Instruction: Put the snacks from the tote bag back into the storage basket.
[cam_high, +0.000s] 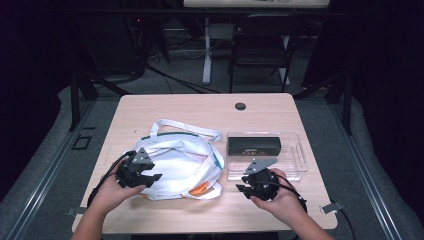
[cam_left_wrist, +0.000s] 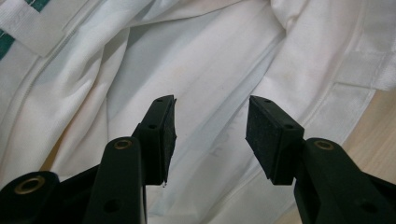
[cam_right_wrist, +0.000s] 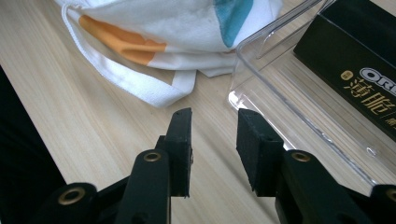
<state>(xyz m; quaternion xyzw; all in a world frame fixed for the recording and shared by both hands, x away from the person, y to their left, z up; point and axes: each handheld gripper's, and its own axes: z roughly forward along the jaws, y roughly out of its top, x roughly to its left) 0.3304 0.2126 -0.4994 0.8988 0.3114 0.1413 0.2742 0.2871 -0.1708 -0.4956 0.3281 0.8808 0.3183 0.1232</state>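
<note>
A crumpled white cloth bag (cam_high: 180, 165) with teal and orange print lies on the left half of the wooden table (cam_high: 200, 107). My left gripper (cam_high: 154, 172) hovers at the bag's left side, jaws open, with bare white fabric (cam_left_wrist: 210, 60) close beneath them and nothing pinched. To the right of the bag stands a clear plastic tray (cam_high: 295, 167) holding a long black box (cam_high: 254, 146) with printed lettering. My right gripper (cam_high: 241, 189) is near the table's front edge, open over bare wood (cam_right_wrist: 215, 140), between the bag's strap (cam_right_wrist: 154, 93) and the tray's corner (cam_right_wrist: 243, 100).
The bag's long handle (cam_high: 185, 131) loops toward the table's middle. A round cable hole (cam_high: 240, 106) sits near the far edge. Beyond the table are a dark chair (cam_high: 260, 45) and a white desk leg (cam_high: 206, 50). Bare wood runs along the front edge.
</note>
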